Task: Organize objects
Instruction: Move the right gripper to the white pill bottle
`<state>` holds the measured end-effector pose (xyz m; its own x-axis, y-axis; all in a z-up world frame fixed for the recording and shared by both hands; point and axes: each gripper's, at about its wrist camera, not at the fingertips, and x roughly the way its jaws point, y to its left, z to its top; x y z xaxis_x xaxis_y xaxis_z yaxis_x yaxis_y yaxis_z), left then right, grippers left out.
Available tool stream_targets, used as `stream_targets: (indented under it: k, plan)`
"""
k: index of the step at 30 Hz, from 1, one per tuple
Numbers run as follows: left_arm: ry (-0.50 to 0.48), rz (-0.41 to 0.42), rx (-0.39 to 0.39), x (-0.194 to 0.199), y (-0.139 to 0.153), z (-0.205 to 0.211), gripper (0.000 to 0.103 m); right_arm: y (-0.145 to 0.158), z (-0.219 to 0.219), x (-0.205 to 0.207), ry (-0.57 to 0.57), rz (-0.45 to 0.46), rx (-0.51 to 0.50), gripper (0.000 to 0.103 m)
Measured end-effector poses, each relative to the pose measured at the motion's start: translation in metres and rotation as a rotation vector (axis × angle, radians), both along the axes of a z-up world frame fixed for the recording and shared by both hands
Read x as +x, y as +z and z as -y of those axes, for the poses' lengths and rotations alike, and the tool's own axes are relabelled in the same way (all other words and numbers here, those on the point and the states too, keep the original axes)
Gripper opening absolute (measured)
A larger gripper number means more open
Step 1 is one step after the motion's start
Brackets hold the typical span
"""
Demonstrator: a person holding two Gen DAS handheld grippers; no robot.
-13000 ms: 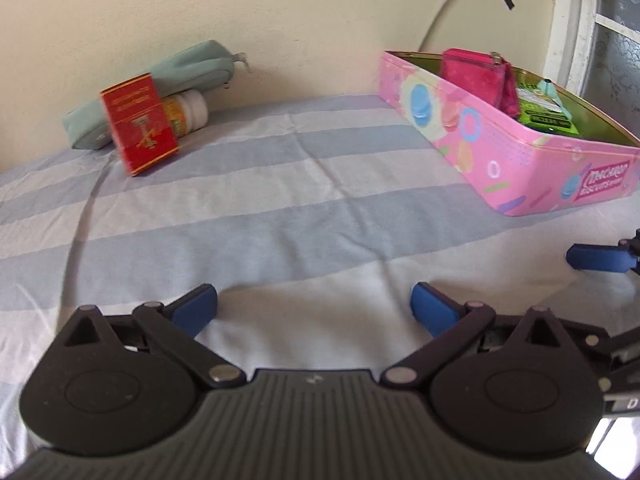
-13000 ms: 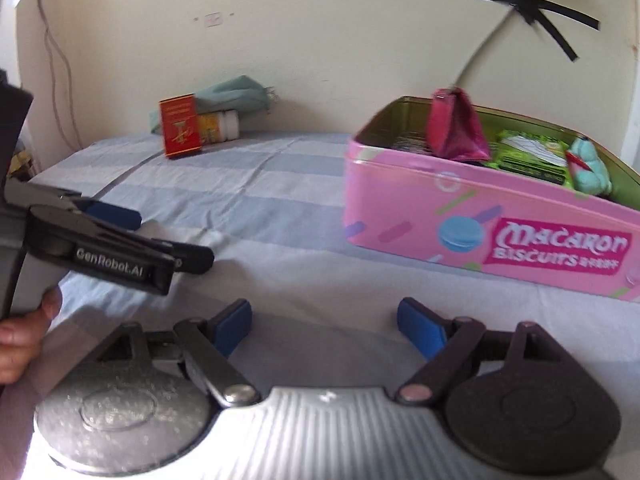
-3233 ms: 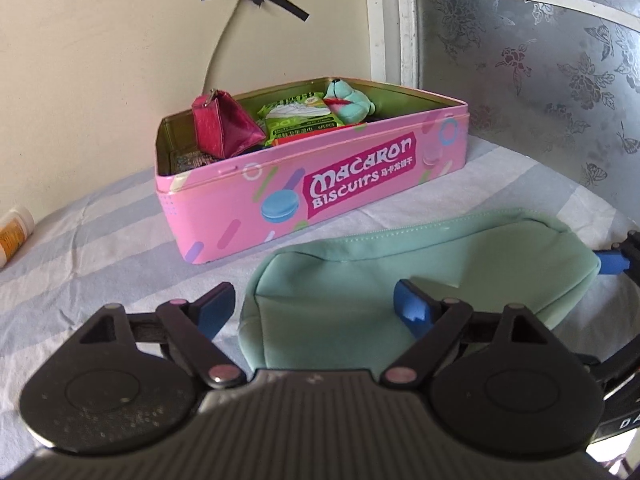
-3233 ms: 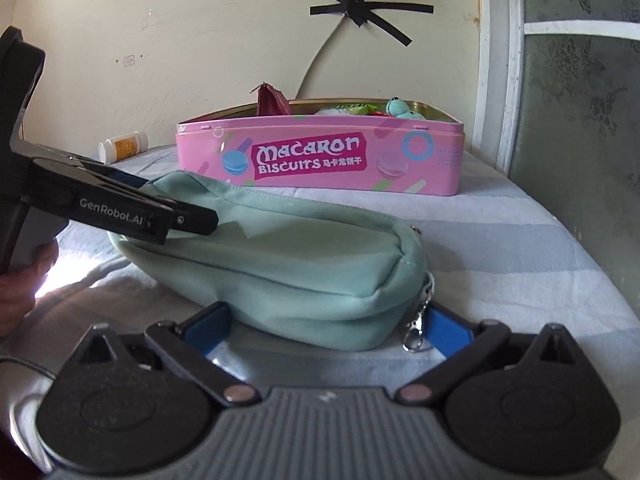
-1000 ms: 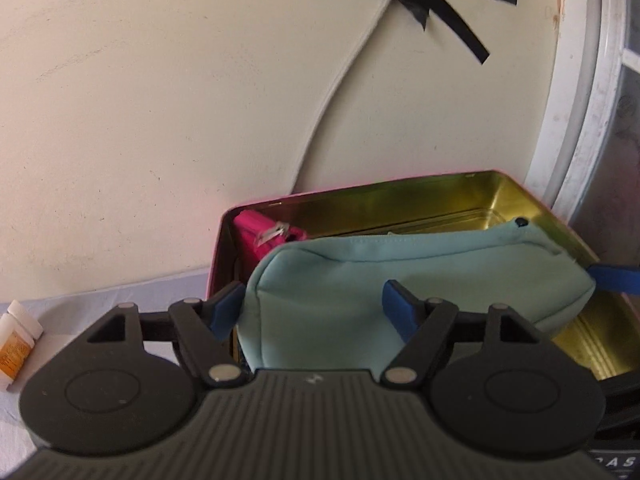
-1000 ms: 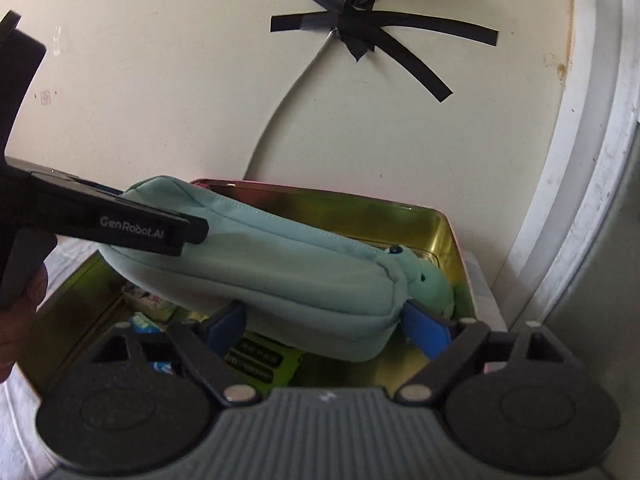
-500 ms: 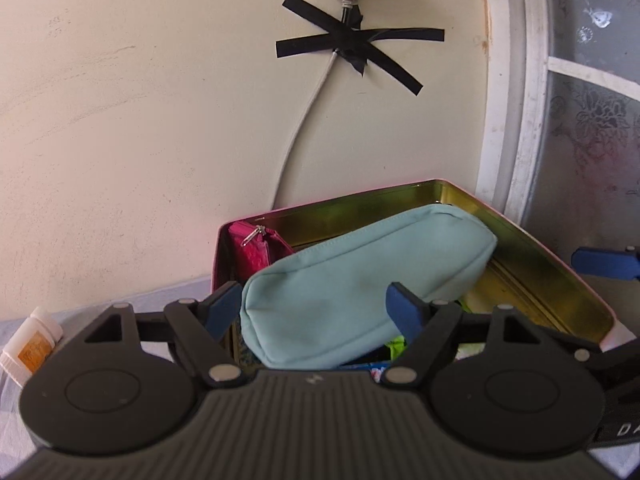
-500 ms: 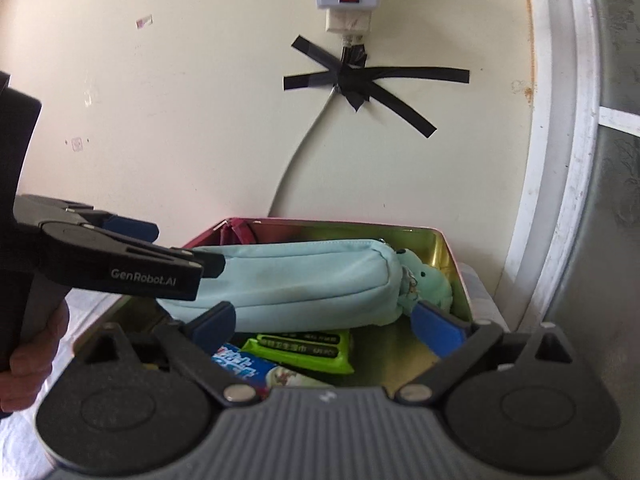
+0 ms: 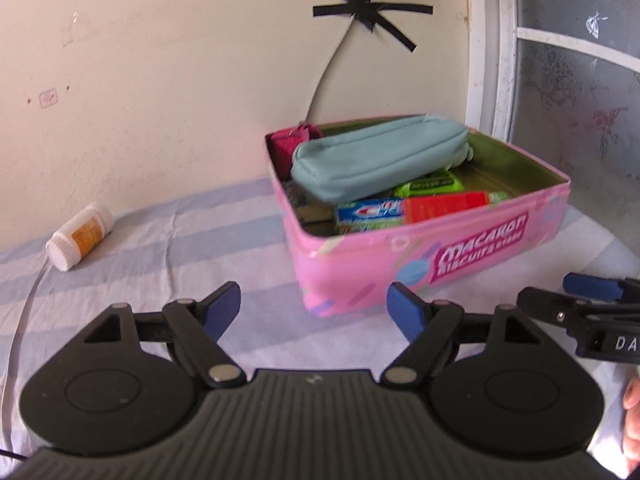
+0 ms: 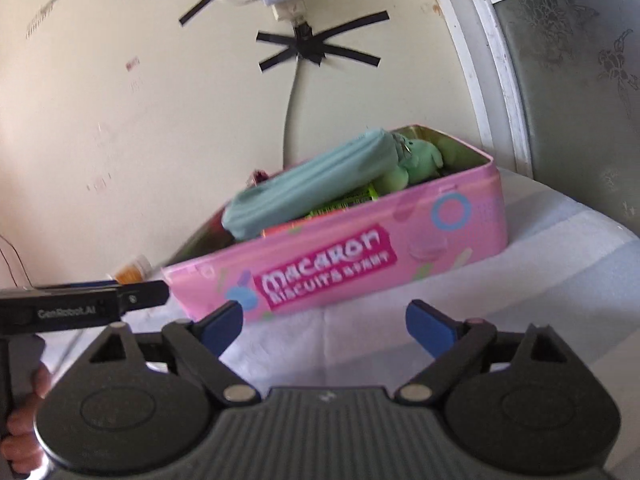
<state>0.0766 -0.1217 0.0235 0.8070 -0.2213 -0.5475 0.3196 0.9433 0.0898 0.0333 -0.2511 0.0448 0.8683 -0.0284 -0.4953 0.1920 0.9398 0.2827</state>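
Observation:
A mint-green zip pouch (image 9: 376,158) lies inside the pink Macaron biscuit tin (image 9: 424,258), resting on a green packet, a toothpaste box and an orange box. It also shows in the right wrist view (image 10: 308,184), in the tin (image 10: 404,240) beside a green plush toy (image 10: 420,160). My left gripper (image 9: 314,306) is open and empty, in front of the tin's left corner. My right gripper (image 10: 326,322) is open and empty, in front of the tin's long side. A white pill bottle (image 9: 80,236) lies on its side on the striped cloth, left of the tin.
A magenta purse (image 9: 286,146) stands at the tin's back left corner. A cream wall with a taped cable (image 9: 364,16) rises behind the tin. A white frame with patterned glass (image 9: 572,92) stands to the right. The right gripper's fingers (image 9: 576,300) show in the left wrist view.
Both grippers have pulled back from the tin and away from the pouch, which now lies in the tin untouched. The pill bottle has come further into view.

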Motion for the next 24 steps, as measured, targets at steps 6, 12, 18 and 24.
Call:
stream_targets:
  k: [6,12,18,24]
  plan:
    - [0.089,-0.076,0.062,0.01,-0.037,-0.032,0.083,-0.006,-0.035,0.009,0.088,-0.062,-0.067,0.063]
    - [0.149,-0.114,-0.015,0.024,-0.04,-0.08,0.1,-0.01,-0.081,0.028,0.186,-0.121,-0.171,0.064]
    - [0.21,-0.105,0.01,0.041,-0.037,-0.118,0.102,-0.012,-0.135,0.045,0.295,-0.114,-0.253,0.072]
    - [0.269,-0.101,0.049,0.061,-0.034,-0.158,0.103,-0.011,-0.184,0.074,0.411,-0.119,-0.255,0.072]
